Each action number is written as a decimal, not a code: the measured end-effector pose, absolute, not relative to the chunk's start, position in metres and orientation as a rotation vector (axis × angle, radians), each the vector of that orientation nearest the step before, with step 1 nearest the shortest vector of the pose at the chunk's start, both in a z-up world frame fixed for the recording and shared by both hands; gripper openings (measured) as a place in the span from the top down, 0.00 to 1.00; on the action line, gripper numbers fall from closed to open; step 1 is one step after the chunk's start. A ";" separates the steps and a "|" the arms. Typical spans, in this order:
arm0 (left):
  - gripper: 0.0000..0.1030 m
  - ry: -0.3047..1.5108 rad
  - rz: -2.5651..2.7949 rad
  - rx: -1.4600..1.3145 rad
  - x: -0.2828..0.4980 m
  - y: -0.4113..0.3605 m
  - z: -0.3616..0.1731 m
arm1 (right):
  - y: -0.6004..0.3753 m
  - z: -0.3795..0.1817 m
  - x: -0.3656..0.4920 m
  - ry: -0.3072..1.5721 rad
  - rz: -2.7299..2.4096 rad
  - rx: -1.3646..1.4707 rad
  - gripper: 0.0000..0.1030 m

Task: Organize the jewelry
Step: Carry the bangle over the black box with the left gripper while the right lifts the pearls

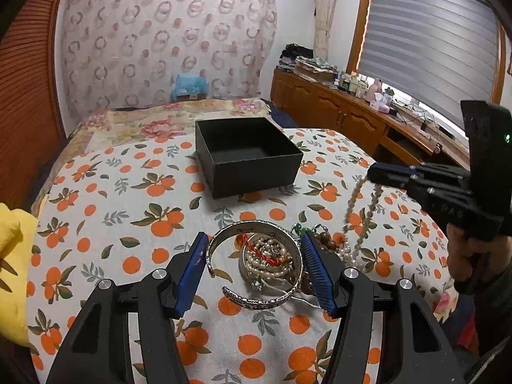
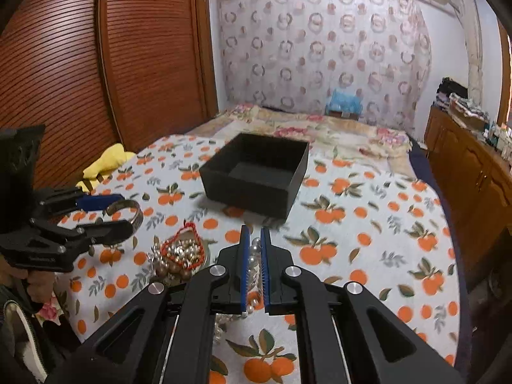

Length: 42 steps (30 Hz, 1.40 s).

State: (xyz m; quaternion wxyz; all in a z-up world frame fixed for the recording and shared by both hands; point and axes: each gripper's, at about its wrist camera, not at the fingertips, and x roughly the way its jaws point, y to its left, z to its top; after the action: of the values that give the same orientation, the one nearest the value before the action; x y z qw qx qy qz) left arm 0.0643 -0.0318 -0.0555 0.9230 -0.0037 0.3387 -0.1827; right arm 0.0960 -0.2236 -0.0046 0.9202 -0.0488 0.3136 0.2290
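Note:
An open black box [image 1: 248, 155] sits empty on the orange-print cloth; it also shows in the right wrist view [image 2: 256, 174]. My left gripper [image 1: 251, 240] straddles a wide silver cuff bangle [image 1: 256, 265], its blue pads touching both sides; the cuff seems raised off the cloth in the right wrist view [image 2: 129, 211]. A pile of pearl strands, a red cord and brown beads [image 1: 272, 260] lies under it. My right gripper [image 2: 255, 236] is shut on a pearl necklace [image 1: 358, 214] that hangs from its tips to the pile.
A yellow cloth [image 1: 12, 262] lies at the left edge of the bed. A wooden slatted wardrobe [image 2: 80, 64] stands to the left. A wooden dresser [image 1: 352, 118] with clutter runs along the right under the window.

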 end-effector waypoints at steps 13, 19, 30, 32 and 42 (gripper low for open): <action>0.45 0.680 -0.372 -0.011 0.061 -0.030 -0.045 | -0.228 0.042 0.089 0.554 0.458 -0.133 0.93; 0.45 0.664 -0.371 -0.003 0.064 -0.030 -0.036 | -0.225 0.064 0.090 0.512 0.458 -0.153 0.93; 0.45 0.641 -0.373 0.030 0.093 -0.036 -0.022 | -0.225 0.102 0.114 0.448 0.430 -0.190 0.93; 0.45 0.636 -0.373 0.035 0.099 -0.037 -0.020 | -0.225 0.109 0.119 0.434 0.429 -0.197 0.93; 0.45 0.641 -0.366 0.056 0.142 -0.043 -0.017 | -0.225 0.143 0.160 0.383 0.433 -0.209 0.93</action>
State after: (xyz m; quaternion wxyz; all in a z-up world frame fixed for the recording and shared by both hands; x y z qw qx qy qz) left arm 0.1416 -0.0433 -0.0168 0.9323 0.0272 0.3131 -0.1789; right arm 0.1601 -0.2250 0.1434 0.9532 -0.1031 0.1884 0.2129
